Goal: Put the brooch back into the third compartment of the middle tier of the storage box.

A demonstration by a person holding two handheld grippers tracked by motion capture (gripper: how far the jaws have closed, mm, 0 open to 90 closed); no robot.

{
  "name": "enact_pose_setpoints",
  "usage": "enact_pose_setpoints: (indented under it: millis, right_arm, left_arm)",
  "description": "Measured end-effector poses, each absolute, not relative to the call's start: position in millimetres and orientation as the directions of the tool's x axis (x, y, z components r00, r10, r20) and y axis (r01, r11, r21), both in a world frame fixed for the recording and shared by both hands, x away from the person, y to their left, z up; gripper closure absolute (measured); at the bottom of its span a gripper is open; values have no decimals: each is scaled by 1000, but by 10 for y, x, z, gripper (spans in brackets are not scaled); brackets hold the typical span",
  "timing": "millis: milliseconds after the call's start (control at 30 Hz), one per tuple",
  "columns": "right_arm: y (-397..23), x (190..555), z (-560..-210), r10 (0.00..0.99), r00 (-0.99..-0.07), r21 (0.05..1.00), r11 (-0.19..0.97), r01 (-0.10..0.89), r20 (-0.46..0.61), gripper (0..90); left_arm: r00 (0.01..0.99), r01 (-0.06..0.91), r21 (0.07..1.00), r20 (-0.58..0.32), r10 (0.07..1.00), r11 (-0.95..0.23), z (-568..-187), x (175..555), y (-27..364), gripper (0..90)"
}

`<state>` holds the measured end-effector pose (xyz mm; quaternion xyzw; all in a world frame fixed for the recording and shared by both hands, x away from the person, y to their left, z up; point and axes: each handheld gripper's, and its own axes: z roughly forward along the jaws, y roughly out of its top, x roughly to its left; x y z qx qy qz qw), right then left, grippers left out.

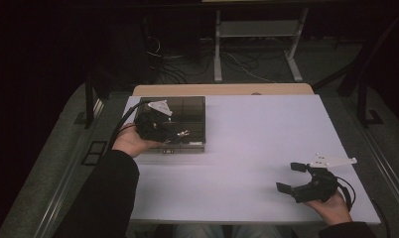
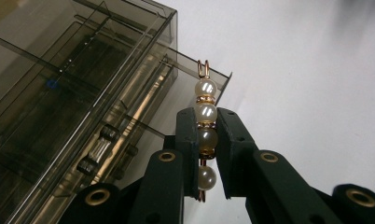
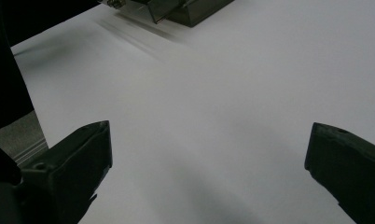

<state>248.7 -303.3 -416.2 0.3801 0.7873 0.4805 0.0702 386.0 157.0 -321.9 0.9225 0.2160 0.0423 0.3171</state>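
Black jaws of the left gripper (image 2: 206, 135), low in the frame's centre, pinch a light, rigid, slippery pearl-bead pendant (image 2: 205, 126) across its third bead beside the smoky plastic organiser box (image 2: 78, 93), while the right gripper (image 1: 293, 177) rests wide open, empty.

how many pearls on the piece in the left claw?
4 pearls in a row: the top one clear above the left claw, two between its jaws, one below.

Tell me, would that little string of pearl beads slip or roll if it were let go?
The pearl bead pendant looks glossy, so it could slip between the left tool's pads. Its round beads would probably roll on the smooth white table. It seems small and light.
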Motion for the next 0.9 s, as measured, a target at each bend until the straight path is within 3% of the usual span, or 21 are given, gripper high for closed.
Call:
enact_pose_setpoints:
  millis: [900]
  right_arm:
    - [-3056,2479,-4152,663,-705,810,254,528,252,3]
  left_arm:
    - [890,397,622,-81,449,-675,-3448,4027,1213,791]
